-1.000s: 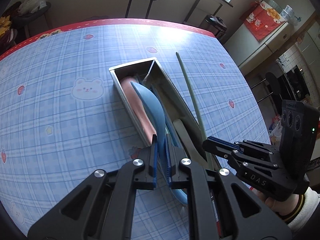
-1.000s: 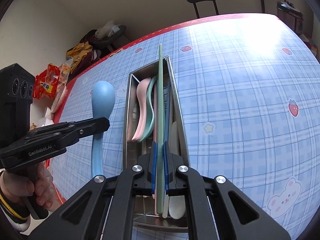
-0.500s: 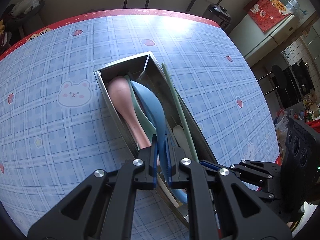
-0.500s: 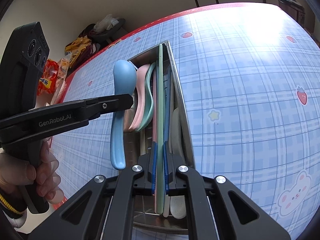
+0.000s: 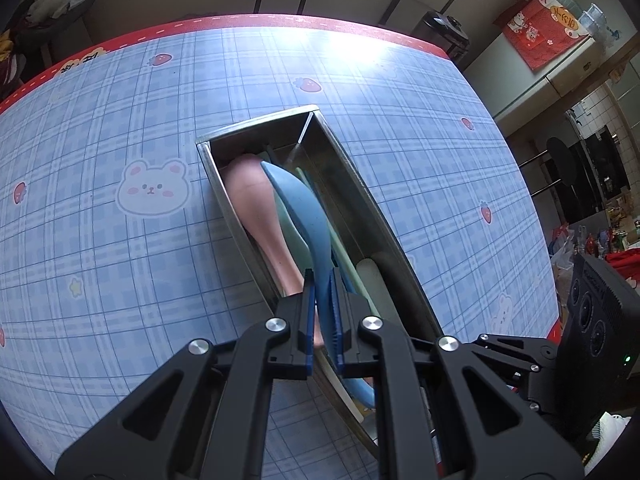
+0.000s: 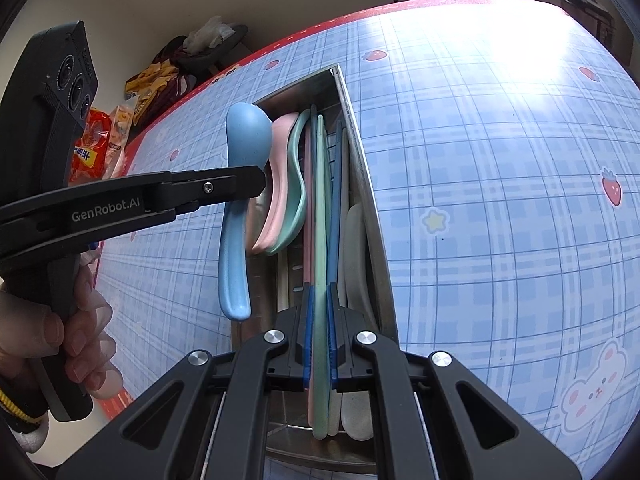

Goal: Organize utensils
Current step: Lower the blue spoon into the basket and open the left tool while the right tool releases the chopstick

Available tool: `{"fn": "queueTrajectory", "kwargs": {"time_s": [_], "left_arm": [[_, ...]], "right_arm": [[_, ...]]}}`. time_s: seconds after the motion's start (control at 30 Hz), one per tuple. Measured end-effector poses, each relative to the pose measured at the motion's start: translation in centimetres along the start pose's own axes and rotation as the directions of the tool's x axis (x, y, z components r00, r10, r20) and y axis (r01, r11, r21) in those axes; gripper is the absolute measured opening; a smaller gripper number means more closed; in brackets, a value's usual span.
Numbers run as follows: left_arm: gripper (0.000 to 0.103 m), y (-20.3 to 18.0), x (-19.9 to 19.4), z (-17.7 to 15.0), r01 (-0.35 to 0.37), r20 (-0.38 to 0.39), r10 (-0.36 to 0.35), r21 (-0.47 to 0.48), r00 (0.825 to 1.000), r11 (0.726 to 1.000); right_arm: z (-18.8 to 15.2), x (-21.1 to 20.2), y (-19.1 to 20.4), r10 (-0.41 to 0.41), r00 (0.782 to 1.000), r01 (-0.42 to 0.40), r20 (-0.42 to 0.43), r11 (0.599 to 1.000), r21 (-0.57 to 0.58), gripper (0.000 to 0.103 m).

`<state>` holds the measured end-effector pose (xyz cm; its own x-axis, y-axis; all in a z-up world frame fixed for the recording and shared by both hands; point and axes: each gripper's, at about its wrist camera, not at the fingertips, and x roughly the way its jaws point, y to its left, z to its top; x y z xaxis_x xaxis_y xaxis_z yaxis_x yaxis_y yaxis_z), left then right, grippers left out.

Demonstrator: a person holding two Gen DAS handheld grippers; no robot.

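Left wrist view: left gripper (image 5: 323, 322) jaws clamped on the blue spoon (image 5: 301, 208) handle; spoon bowl over the metal tray (image 5: 362, 196) on the plaid tabletop (image 5: 120, 248), above the pink spoon (image 5: 256, 204); right gripper (image 5: 516, 356) low right, jaw state indiscernible here.

Right wrist view: right gripper (image 6: 320, 338) jaws closed on the green chopstick (image 6: 320, 216), lying lengthwise in the tray (image 6: 362, 168); blue spoon (image 6: 240, 184) at the tray's left wall.

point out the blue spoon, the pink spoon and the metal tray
blue spoon (image 6: 244, 136), right wrist view, bowl
pink spoon (image 5: 256, 204), left wrist view, bowl
metal tray (image 5: 256, 124), left wrist view, far end wall rim
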<state>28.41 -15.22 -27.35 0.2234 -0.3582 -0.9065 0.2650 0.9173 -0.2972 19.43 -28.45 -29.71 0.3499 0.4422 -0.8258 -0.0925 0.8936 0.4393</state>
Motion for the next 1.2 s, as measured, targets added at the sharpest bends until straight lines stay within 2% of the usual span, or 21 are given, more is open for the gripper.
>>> {"fn": "queueTrajectory", "kwargs": {"time_s": [0.73,0.97,1.2], "left_arm": [[0.011,0.3,1.3,1.9,-0.011,-0.01,0.011,-0.003,1.0,1.0],[0.011,1.2,2.4,2.7,0.01,-0.025,-0.011,-0.04,1.0,0.999],[0.013,1.1,3.3,3.1,-0.004,-0.03,0.002,-0.04,1.0,0.999]], "right_arm": [[0.7,1.0,0.3,-0.007,0.999,0.006,-0.037,1.0,-0.011,0.009],[1.2,1.1,0.2,-0.003,0.999,0.003,-0.04,1.0,-0.012,0.009],[1.2,1.2,-0.1,-0.003,0.999,0.003,-0.046,1.0,-0.01,0.009]]}}
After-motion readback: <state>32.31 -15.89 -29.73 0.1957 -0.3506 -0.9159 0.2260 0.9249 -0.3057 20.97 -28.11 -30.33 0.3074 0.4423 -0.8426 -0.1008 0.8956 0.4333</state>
